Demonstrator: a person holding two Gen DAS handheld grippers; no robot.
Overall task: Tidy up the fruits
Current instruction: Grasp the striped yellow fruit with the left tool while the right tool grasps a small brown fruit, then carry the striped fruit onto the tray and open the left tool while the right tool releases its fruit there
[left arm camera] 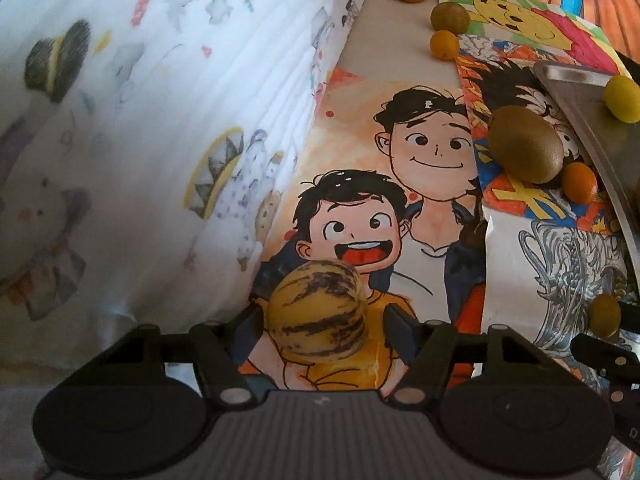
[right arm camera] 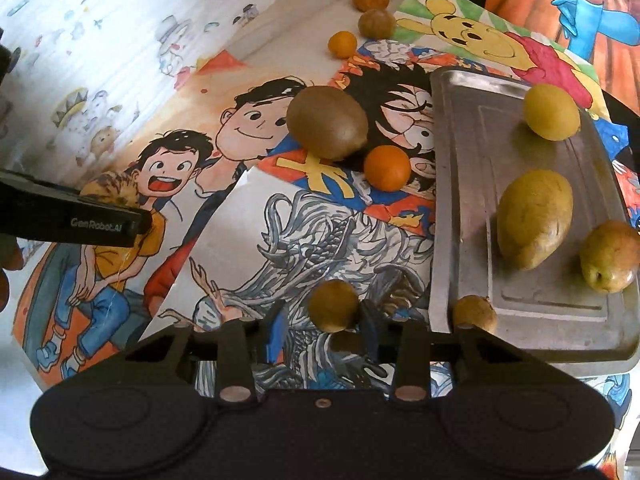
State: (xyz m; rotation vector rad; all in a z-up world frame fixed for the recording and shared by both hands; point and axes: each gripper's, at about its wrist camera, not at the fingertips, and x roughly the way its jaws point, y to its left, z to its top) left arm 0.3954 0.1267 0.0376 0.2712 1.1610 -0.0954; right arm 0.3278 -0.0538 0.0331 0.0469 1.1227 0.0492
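Observation:
My left gripper (left arm camera: 320, 316) has its jaws on both sides of a yellow fruit with purple stripes (left arm camera: 316, 312); its arm shows at the left of the right wrist view (right arm camera: 80, 216). My right gripper (right arm camera: 332, 320) is shut on a small olive-brown fruit (right arm camera: 333, 305) above the drawings, left of the metal tray (right arm camera: 460, 208). The tray holds a round yellow fruit (right arm camera: 552, 112), an oblong yellow-green fruit (right arm camera: 534, 218) and a pear-like fruit (right arm camera: 610, 256). A kiwi (right arm camera: 327, 122) and a small orange (right arm camera: 387, 168) lie on the drawings left of the tray.
Another small brown fruit (right arm camera: 474, 314) sits at the tray's near left edge. Three more fruits (right arm camera: 376, 22) lie at the far end of the table. Cartoon drawings (right arm camera: 280, 240) cover the table. A patterned white cloth (left arm camera: 140, 140) rises along the left.

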